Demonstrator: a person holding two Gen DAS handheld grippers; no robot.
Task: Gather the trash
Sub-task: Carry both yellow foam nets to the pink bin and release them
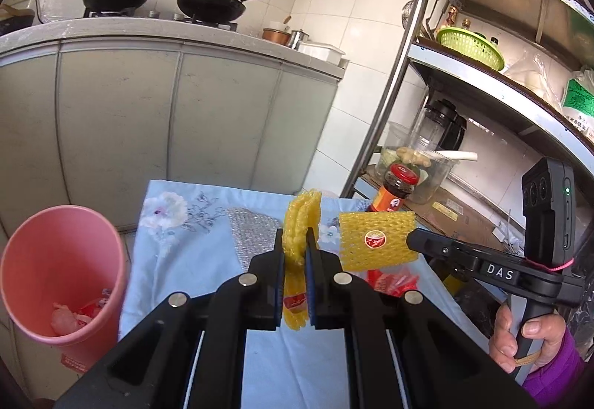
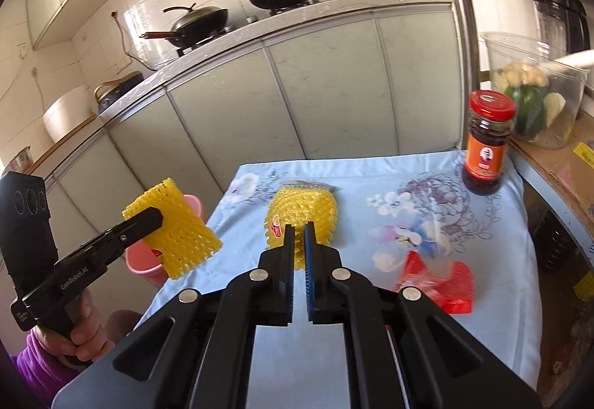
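The left gripper [image 1: 296, 242] is clamped on a yellow foam net [image 1: 297, 223], which stands edge-on between its pads. The right gripper [image 2: 299, 229] is likewise closed to a narrow gap on a second yellow foam net [image 2: 300, 214], pinched by its near edge only.

Beyond the grippers, a red wrapper [image 2: 441, 277] lies on the blue floral cloth [image 2: 427, 164] to the right. A flat silver bubble sheet [image 1: 248, 234] lies further back, partly behind the nets. A red-lidded sauce jar [image 2: 488, 141] stands at the far right corner. The pink bin [image 1: 55, 260] stands off the left edge of the cloth, already holding some waste.

Risks, as judged:
- The foam is soft and springy; a shallow edge grip may let a net slip out during carry.
- Both grippers heading for one bin mouth may collide.
- A net released off-centre may catch the rim and fall to the floor
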